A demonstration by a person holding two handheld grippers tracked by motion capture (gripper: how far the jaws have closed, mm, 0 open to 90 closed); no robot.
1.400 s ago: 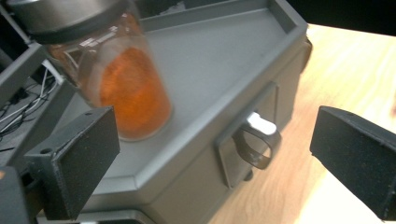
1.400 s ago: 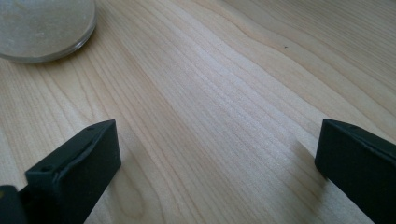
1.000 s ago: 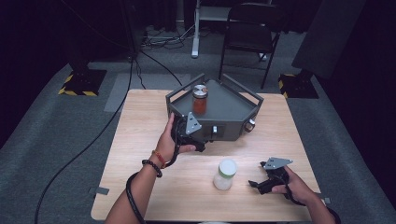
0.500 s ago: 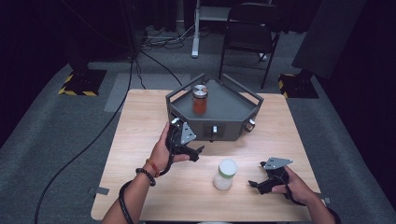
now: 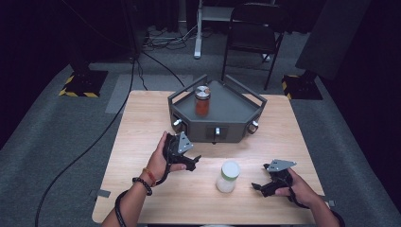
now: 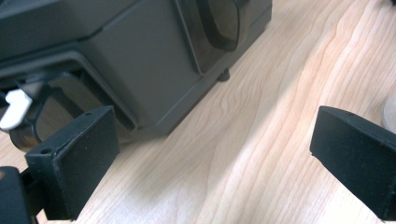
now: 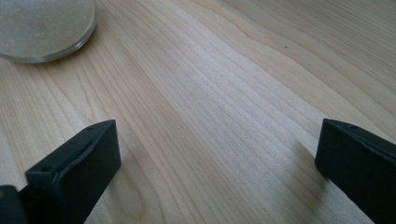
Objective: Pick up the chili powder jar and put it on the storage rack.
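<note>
On the left of the high view, the left gripper (image 5: 185, 156) sits in the person's left hand (image 5: 163, 158) over the wooden bench (image 5: 137, 142), just in front of the dark grey platform (image 5: 236, 111). Its jaws are spread wide with nothing between them; in the left gripper view (image 6: 210, 154) bare wood lies in the gap, and the platform's front wall (image 6: 140, 60) rises close ahead with a recessed opening to the left. A small white tab (image 6: 14, 107) shows in that recess, though it is too blurred to tell what it belongs to.

On top of the platform, toward its left half, stands a jar with reddish contents (image 5: 202, 101) and a metal lid, upright and apart from both grippers.

Further right, on the bench in front of the platform, stands a white-lidded jar (image 5: 228, 177), upright, between the two grippers and touched by neither. In the right gripper view its rounded base (image 7: 44, 28) shows at the upper left, beyond the jaws.

At the right, the right gripper (image 5: 265, 184) lies low on the bench in the person's right hand (image 5: 295, 187), pointing toward the white-lidded jar. Its jaws are likewise released and wide apart, with only wood grain between them in the right gripper view (image 7: 215, 154).
</note>
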